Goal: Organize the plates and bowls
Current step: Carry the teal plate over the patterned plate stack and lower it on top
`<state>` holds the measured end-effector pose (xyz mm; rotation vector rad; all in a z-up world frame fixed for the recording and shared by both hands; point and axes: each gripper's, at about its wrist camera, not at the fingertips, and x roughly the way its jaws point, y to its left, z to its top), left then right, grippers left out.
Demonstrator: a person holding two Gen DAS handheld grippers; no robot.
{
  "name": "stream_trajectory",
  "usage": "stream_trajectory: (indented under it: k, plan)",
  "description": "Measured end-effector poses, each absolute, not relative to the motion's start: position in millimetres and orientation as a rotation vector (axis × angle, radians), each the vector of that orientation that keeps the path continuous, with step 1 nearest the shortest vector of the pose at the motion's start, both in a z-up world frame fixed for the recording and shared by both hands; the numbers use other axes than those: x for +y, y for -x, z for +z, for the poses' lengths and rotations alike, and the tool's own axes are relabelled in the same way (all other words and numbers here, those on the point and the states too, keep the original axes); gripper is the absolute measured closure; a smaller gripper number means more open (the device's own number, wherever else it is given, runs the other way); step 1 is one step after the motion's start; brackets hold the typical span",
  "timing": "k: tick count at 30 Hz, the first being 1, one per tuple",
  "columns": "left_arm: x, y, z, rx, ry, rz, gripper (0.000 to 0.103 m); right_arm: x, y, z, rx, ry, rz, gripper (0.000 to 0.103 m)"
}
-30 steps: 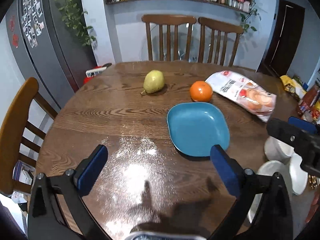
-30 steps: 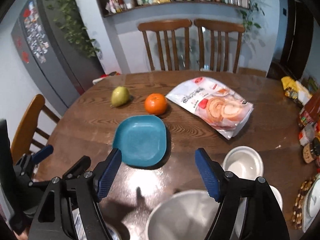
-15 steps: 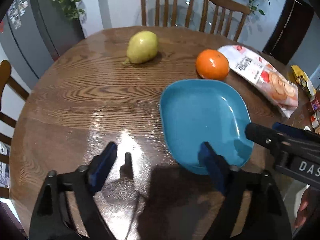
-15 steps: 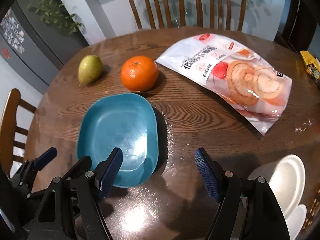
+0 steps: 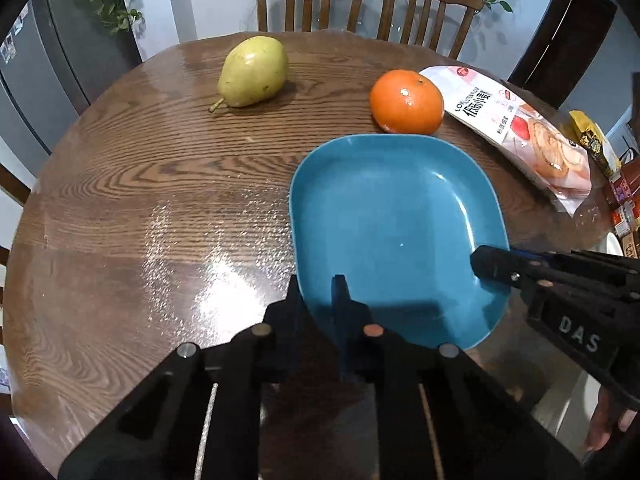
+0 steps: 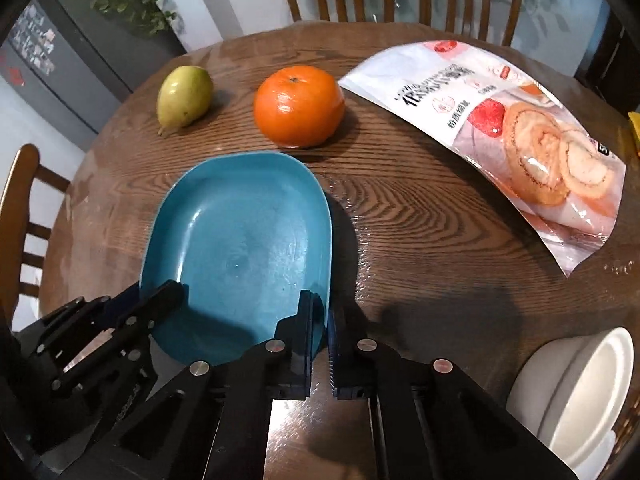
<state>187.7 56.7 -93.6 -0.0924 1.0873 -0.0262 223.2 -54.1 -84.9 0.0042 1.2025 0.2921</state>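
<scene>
Right now I have both claws pinched on the near rim of the teal squarish plastic plate [image 5: 392, 220]: my left gripper [image 5: 320, 300] at its near-left corner, my right gripper [image 6: 320, 320] at its near-right corner, on the round wooden table [image 5: 140, 200], just beside an orange [image 6: 298, 106].

White bowls [image 6: 576, 392] cut off by the frame edge; blue plate's [image 6: 240, 240] near rim hidden behind fingers [image 6: 304, 320].

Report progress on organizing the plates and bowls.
Done: nothing looks stacked yet. In hand: both the left gripper and right gripper are clamped on the near rim of the blue plate. Left: placing it with the white bowls at the table's right edge.
</scene>
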Motion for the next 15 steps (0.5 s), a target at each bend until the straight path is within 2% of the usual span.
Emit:
stream_trajectory:
  k: [15]
  plan:
    - [58.5, -99.2, -28.9, 0.901, -0.018, -0.018, 0.092, -61.5, -134.9, -26.7, 1.045, -0.049, 0.408, 0.096]
